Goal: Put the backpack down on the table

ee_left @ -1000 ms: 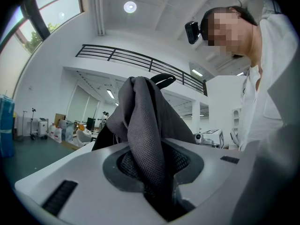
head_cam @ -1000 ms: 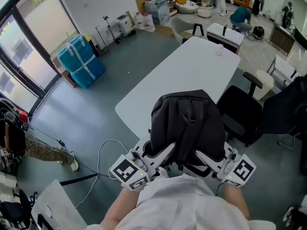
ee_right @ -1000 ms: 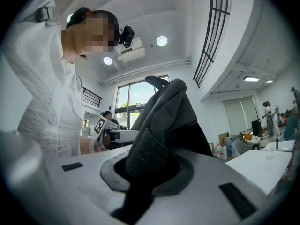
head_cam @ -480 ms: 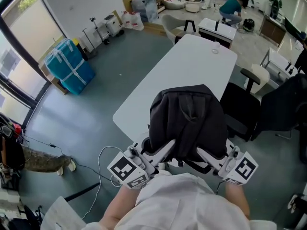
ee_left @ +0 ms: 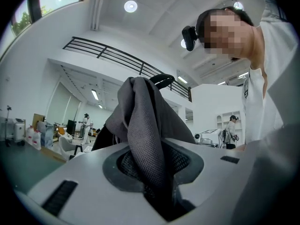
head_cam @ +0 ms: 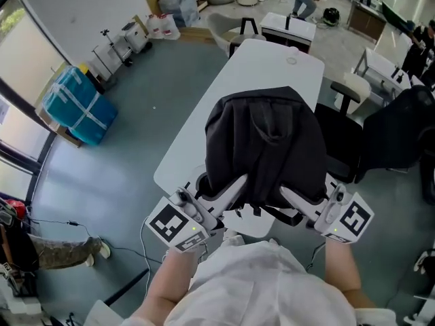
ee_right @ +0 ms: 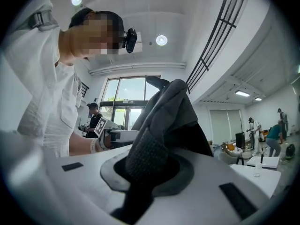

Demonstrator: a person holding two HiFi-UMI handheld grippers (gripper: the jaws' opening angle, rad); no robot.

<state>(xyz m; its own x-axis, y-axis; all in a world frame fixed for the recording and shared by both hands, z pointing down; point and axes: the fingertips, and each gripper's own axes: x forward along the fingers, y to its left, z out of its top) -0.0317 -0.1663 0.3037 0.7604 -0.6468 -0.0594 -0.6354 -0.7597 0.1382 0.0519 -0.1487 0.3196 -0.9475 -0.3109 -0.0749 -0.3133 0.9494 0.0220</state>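
Note:
A black backpack (head_cam: 262, 145) hangs upright over the near end of the long white table (head_cam: 265, 73), its top handle facing me. My left gripper (head_cam: 239, 182) is shut on grey mesh fabric at the pack's lower left. My right gripper (head_cam: 285, 193) is shut on the same kind of fabric at its lower right. In the left gripper view the mesh strap (ee_left: 143, 135) runs down between the jaws of the left gripper (ee_left: 159, 196). In the right gripper view a fold of the pack (ee_right: 161, 125) is pinched in the right gripper (ee_right: 138, 191). Whether the pack's bottom touches the table is hidden.
A black office chair (head_cam: 340, 141) stands close to the table's right side, with a dark draped seat (head_cam: 401, 128) beyond it. A blue wrapped bundle (head_cam: 71, 107) sits on the floor at left. Another white desk (head_cam: 289, 26) and people are at the far end.
Both grippers have carried the backpack forward and a little higher, so it now covers more of the table's near end. The grips look unchanged.

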